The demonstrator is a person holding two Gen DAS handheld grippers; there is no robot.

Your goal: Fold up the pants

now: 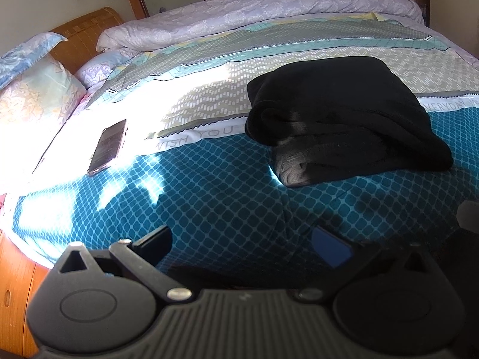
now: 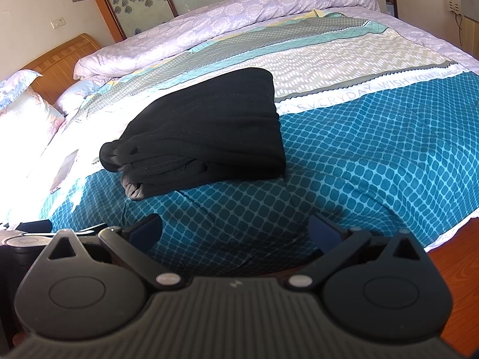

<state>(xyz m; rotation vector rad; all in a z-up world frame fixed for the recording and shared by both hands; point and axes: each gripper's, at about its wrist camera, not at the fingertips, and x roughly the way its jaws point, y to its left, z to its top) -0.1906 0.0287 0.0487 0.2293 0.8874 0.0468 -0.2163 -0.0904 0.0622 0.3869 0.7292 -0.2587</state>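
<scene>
On the teal patterned bedspread [image 2: 374,155] lie one folded pair of black pants [image 2: 206,140] and one phone [image 1: 108,146], while the left gripper [image 1: 244,245] and right gripper [image 2: 235,233] hover spread apart, holding nothing.

Black ribbed tongs [image 2: 235,233], blue pads [image 2: 321,232], silver rivets.

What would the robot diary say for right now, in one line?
pants: folded, on bed | left gripper: open, empty | right gripper: open, empty | phone: left of pants

The bedspread's white band [image 2: 404,82] reads "EVERYDAY WISH YOU", partly hidden.
</scene>
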